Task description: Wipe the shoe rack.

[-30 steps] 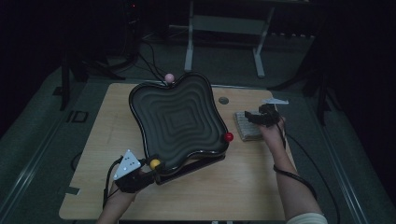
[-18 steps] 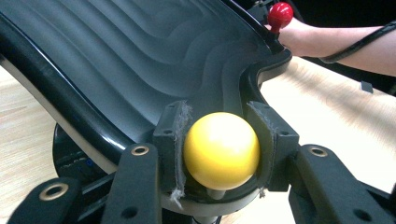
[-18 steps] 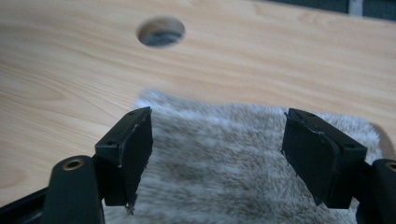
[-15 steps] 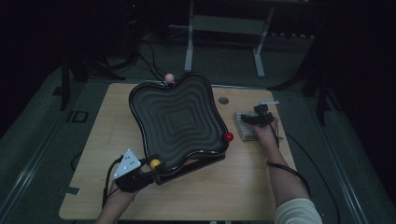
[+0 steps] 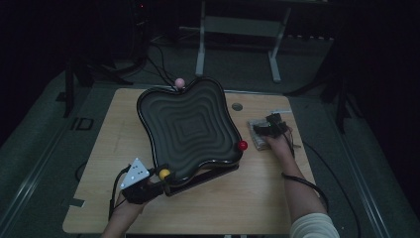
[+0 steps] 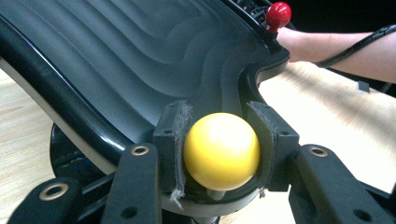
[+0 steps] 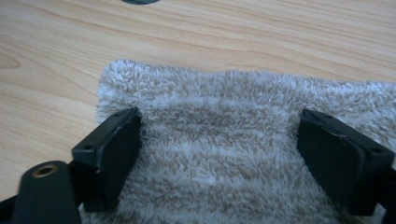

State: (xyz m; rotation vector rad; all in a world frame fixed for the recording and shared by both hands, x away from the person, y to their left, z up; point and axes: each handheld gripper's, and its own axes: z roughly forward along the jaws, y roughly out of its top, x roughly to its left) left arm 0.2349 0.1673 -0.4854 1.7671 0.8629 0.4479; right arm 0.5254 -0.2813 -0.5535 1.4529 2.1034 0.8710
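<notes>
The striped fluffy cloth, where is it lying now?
In the high view the cloth lies on the table's right side, beside the black tray, under the right gripper.

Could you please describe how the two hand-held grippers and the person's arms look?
Both grippers are black. The left gripper carries a grey three-cornered plate with dark dots and has felt-lined pads. A black cable trails from the right gripper along the forearm. A light sleeve covers the right upper arm.

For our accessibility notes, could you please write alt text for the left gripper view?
The left gripper is clamped on a yellow ball knob at the rim of a black wavy tray. A red ball knob stands at the far corner, with a forearm over the wooden table beyond.
</notes>
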